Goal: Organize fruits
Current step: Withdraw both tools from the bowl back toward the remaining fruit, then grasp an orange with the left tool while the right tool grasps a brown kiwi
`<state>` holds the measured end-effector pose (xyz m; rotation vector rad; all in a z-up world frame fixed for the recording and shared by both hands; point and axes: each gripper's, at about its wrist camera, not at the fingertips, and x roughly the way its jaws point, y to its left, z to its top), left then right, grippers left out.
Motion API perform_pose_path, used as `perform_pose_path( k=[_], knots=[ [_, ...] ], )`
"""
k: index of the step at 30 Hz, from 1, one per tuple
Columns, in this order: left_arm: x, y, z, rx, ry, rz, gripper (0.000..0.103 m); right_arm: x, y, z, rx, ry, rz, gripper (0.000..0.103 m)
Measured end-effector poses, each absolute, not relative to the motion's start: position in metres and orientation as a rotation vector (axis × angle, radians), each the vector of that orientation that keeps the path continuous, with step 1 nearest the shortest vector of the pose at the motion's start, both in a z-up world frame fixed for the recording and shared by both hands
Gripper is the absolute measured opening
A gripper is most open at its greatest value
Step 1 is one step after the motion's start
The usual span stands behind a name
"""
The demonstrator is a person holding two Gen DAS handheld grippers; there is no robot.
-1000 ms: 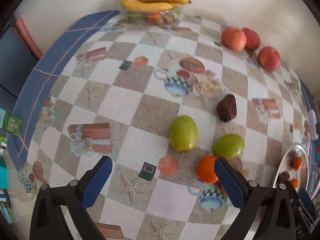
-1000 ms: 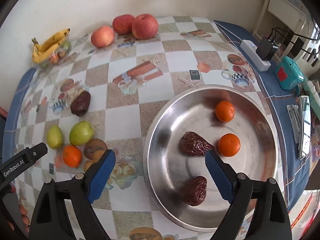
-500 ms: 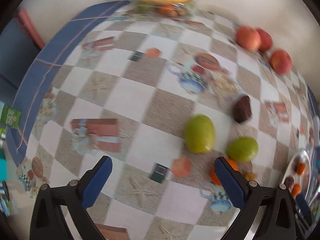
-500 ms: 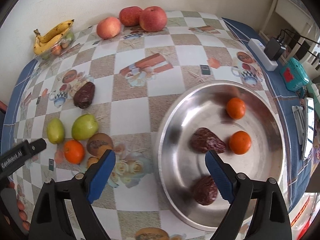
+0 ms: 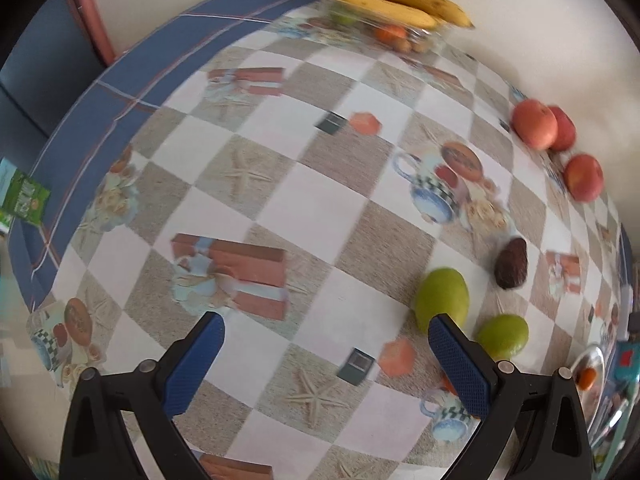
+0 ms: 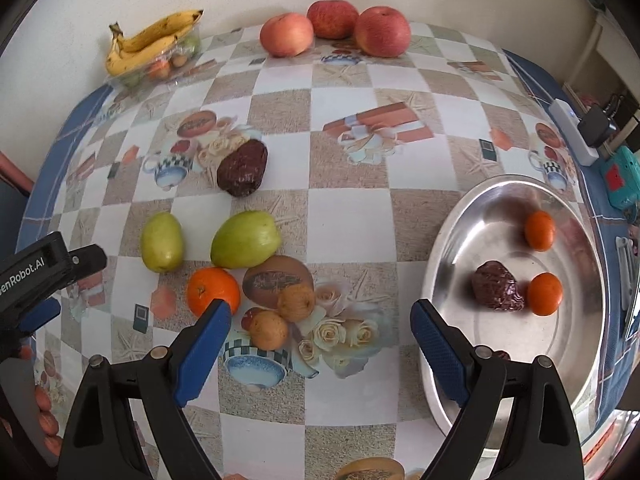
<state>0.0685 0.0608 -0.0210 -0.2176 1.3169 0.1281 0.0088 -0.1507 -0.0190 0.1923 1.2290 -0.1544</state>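
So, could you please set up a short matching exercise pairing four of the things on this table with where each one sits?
Things:
1. bananas
2. apples
3. green pears
4. dark wrinkled date beside an orange

Places:
A. inside the steel tray
B. in a row along the back wall, middle of the table
C. on top of a clear tub in the far left corner
D. side by side on the tablecloth, just behind a loose orange

Pairs: 1-C, 2-B, 3-D, 4-A
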Motion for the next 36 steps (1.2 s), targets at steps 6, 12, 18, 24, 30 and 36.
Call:
perform_pose_path(
  k=[6, 12, 18, 24, 30, 36],
  knots=[
    [0.066, 0.027, -0.039, -0.208, 1.410, -0.035, 0.103, 0.009, -0.149, -0.033, 0.178, 1.277, -0.162, 0.092],
    [0.064, 0.007, -0.051, -0.228, 1.444, -0.114, 0.099, 0.008, -0.151, -0.033, 0.162, 1.281, -0.160, 0.092],
    [0.067, -0.004, -0.050, -0.266, 1.435, -0.195, 0.082, 0.004, -0.154, -0.031, 0.136, 1.276, -0.166, 0.092],
    [0.069, -0.015, -0.053, -0.294, 1.452, -0.262, 0.053, 0.000, -0.157, -0.029, 0.136, 1.275, -0.168, 0.092],
    [0.072, -0.018, -0.053, -0.328, 1.459, -0.291, 0.039, 0.004, -0.152, -0.030, 0.130, 1.268, -0.164, 0.092],
    [0.070, 0.003, -0.048, -0.344, 1.459, -0.190, 0.039, 0.005, -0.147, -0.032, 0.142, 1.266, -0.148, 0.092]
  ],
)
